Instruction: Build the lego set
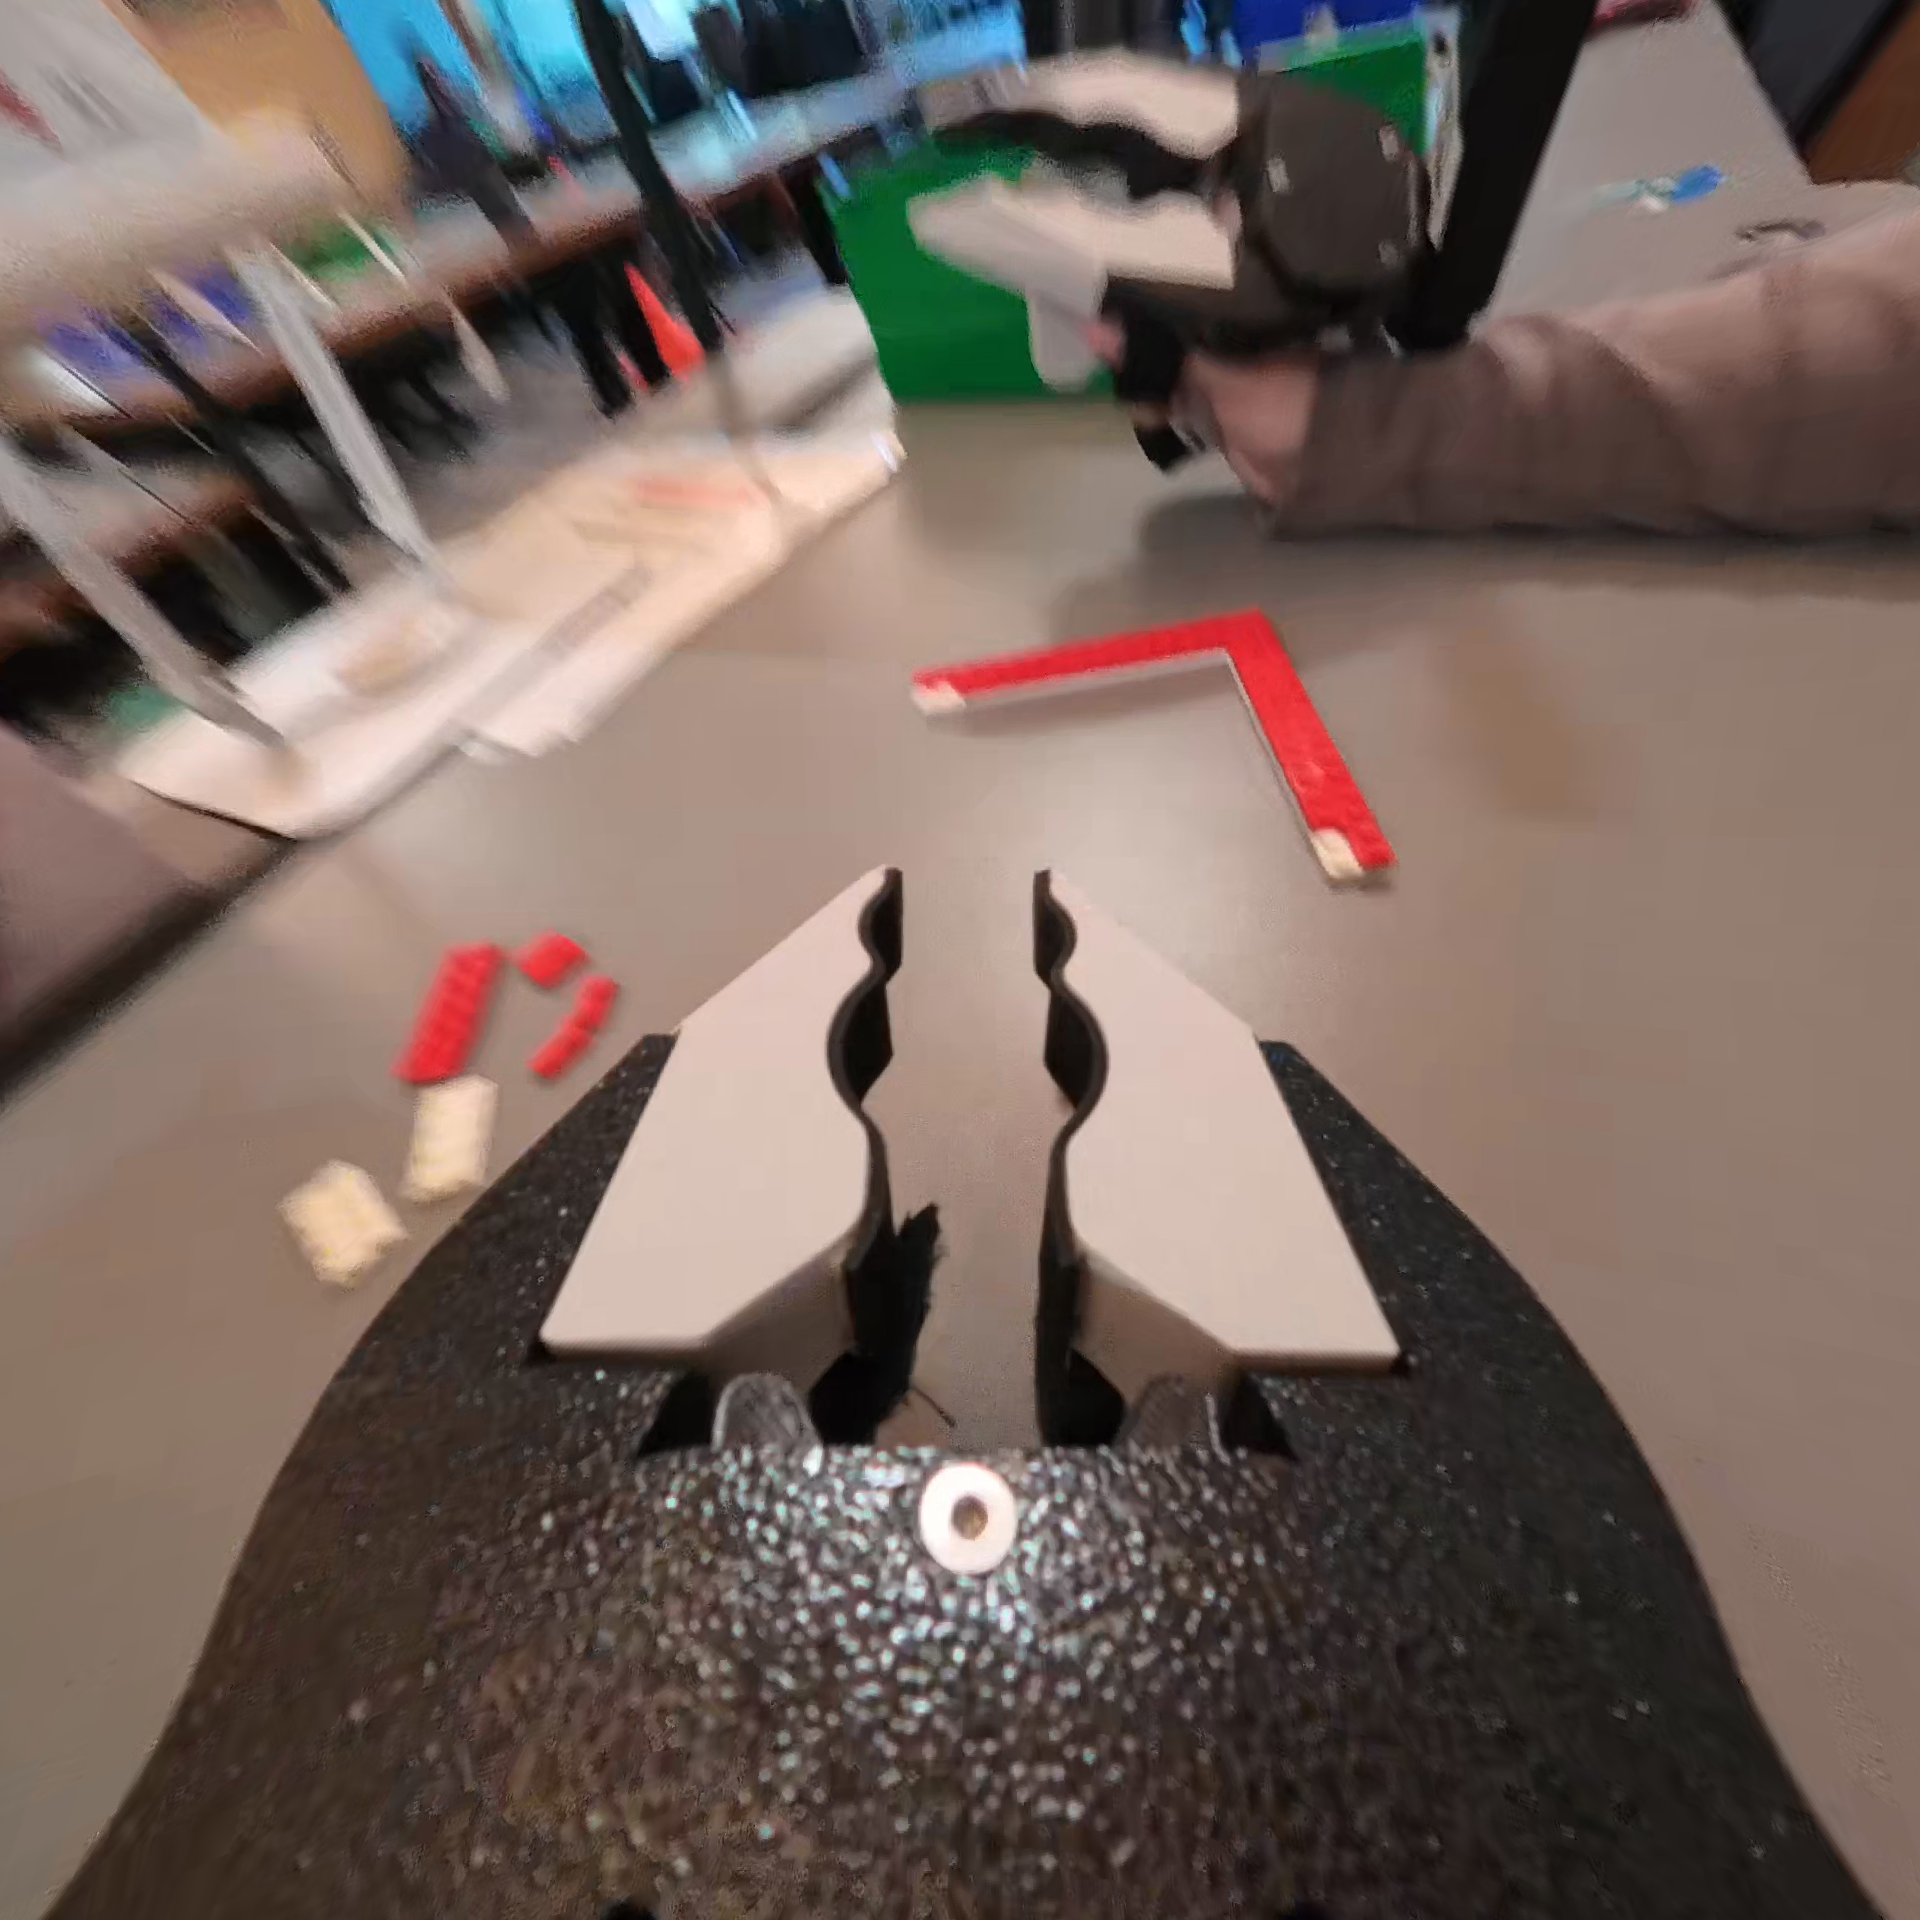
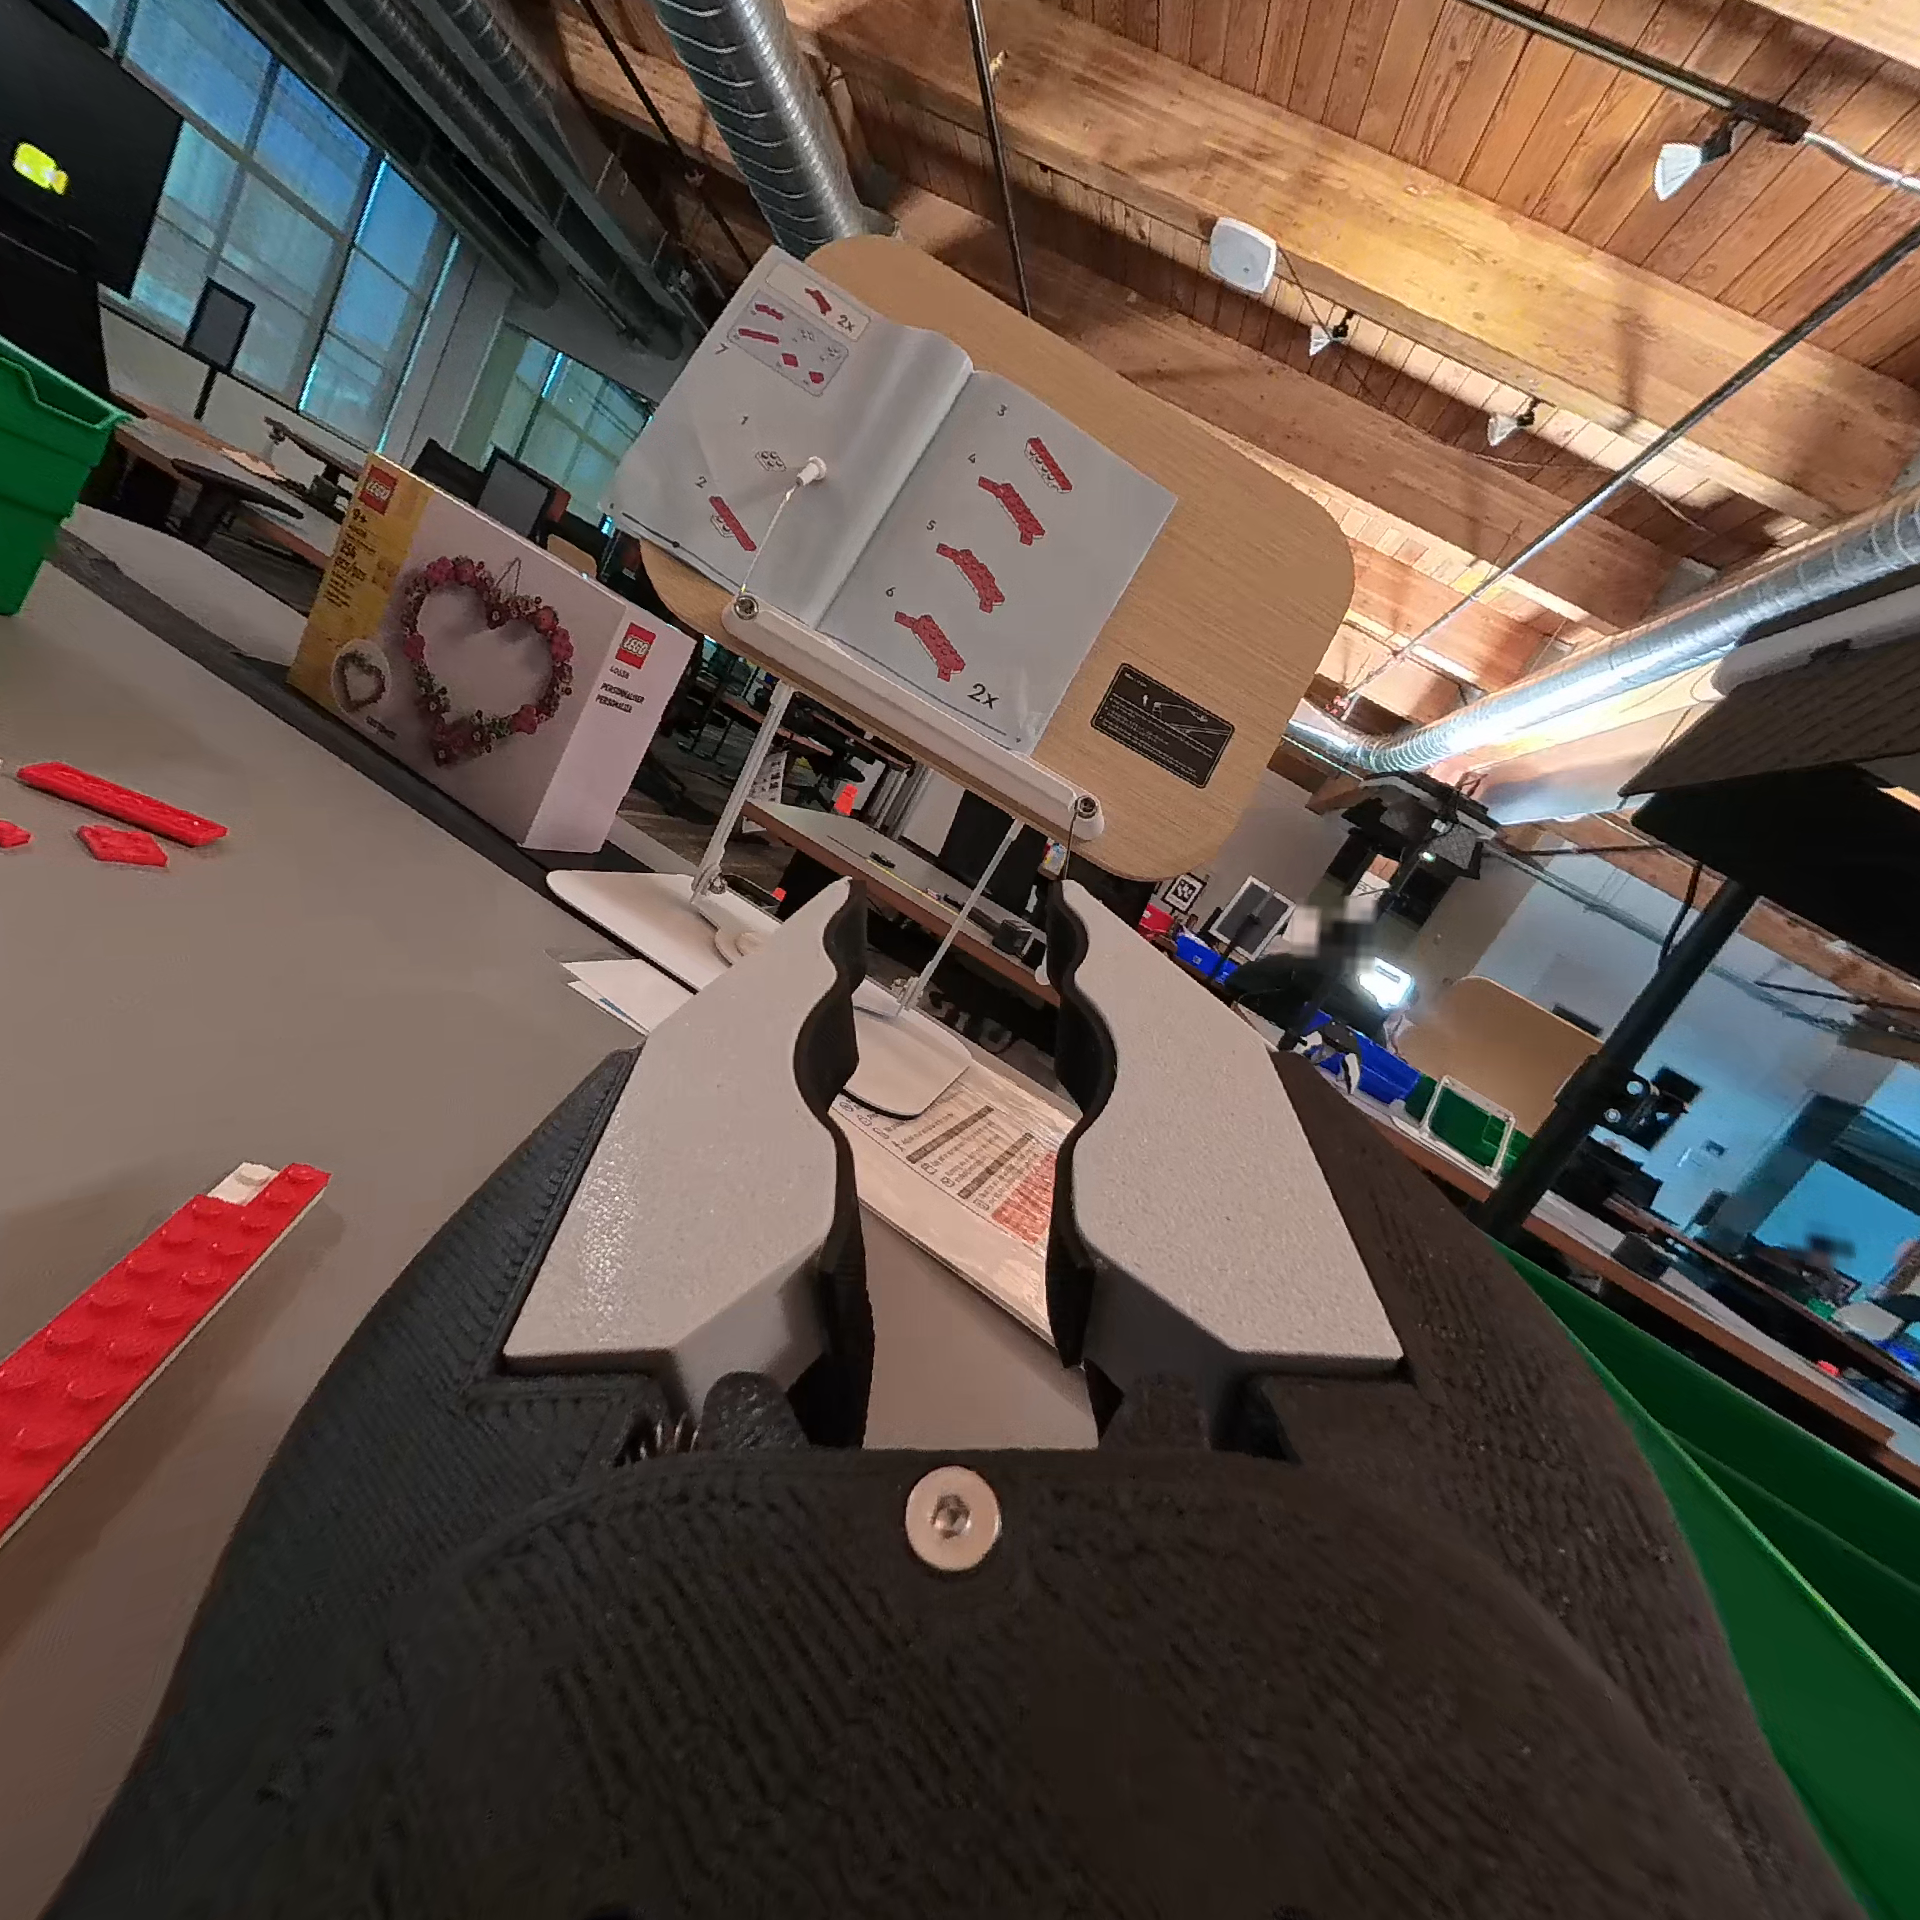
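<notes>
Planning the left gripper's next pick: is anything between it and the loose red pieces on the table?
Nothing visible. The left gripper is open and empty, and only bare table lies between it and the loose red pieces. The cream pieces sit nearer the camera, off that line.

Book stand (image 1: 312,416) blurred; bin (image 2: 1766,1558) cropped

**Blurred left view, crisp right view, both bent at the edges**

The left wrist view smears heavily across its upper half: the background benches and the far gripper (image 1: 1060,187) streak with motion blur, while the near fingers (image 1: 748,1122) stay sharp. Soft, even overhead light leaves only faint shadows on the grey table (image 1: 1558,1039). The right wrist view is crisp and bright; daylight enters through windows (image 2: 312,229), and straight ceiling beams (image 2: 1351,260) curve with wide-angle distortion.
</notes>
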Motion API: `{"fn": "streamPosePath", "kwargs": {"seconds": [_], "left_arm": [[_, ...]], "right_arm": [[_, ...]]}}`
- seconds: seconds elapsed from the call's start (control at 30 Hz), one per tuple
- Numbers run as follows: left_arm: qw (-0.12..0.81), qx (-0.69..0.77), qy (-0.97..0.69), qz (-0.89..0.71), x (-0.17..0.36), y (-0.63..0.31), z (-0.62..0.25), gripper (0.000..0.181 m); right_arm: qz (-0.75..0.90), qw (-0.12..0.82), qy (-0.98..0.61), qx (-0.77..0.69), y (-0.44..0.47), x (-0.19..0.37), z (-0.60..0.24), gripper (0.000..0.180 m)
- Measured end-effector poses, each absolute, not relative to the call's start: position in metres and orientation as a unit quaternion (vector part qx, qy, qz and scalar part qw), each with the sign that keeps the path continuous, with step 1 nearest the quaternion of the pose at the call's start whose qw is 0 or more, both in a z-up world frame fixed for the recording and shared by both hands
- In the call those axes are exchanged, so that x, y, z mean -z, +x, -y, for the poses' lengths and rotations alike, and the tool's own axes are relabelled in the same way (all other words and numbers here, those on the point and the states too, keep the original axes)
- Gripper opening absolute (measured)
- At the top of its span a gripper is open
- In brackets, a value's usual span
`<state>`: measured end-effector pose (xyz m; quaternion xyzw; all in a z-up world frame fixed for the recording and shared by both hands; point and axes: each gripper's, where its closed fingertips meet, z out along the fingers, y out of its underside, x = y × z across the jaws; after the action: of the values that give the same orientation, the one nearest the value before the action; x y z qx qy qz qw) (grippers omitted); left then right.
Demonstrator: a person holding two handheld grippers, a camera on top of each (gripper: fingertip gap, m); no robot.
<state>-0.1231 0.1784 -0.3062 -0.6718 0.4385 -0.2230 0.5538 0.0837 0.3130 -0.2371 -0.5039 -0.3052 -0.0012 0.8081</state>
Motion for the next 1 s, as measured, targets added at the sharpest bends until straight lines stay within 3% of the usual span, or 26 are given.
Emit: {"fn": "streamPosePath", "kwargs": {"seconds": [0.1, 0.23, 0.5, 0.8, 1.0], "left_arm": [[0.721, 0.113, -0.559, -0.394, 0.251, -0.133, -0.18, 0.0], [0.831, -0.014, -0.481, -0.28, 0.207, -0.142, -0.161, 0.0], [0.845, -0.029, -0.525, -0.093, 0.197, -0.245, -0.184, 0.0], [0.831, -0.035, -0.518, -0.199, 0.211, -0.197, -0.184, 0.0], [0.834, -0.034, -0.518, -0.187, 0.197, -0.207, -0.181, 0.0]], "right_arm": [[0.303, 0.809, -0.503, 0.0, 0.084, 0.236, -0.313, 0.032], [0.302, 0.81, -0.502, 0.004, 0.085, 0.236, -0.312, 0.027], [0.328, 0.804, -0.496, 0.009, 0.079, 0.24, -0.308, 0.007], [0.364, 0.79, -0.492, 0.04, 0.069, 0.247, -0.306, 0.0], [0.391, 0.776, -0.49, 0.069, 0.061, 0.254, -0.307, 0.0]]}}
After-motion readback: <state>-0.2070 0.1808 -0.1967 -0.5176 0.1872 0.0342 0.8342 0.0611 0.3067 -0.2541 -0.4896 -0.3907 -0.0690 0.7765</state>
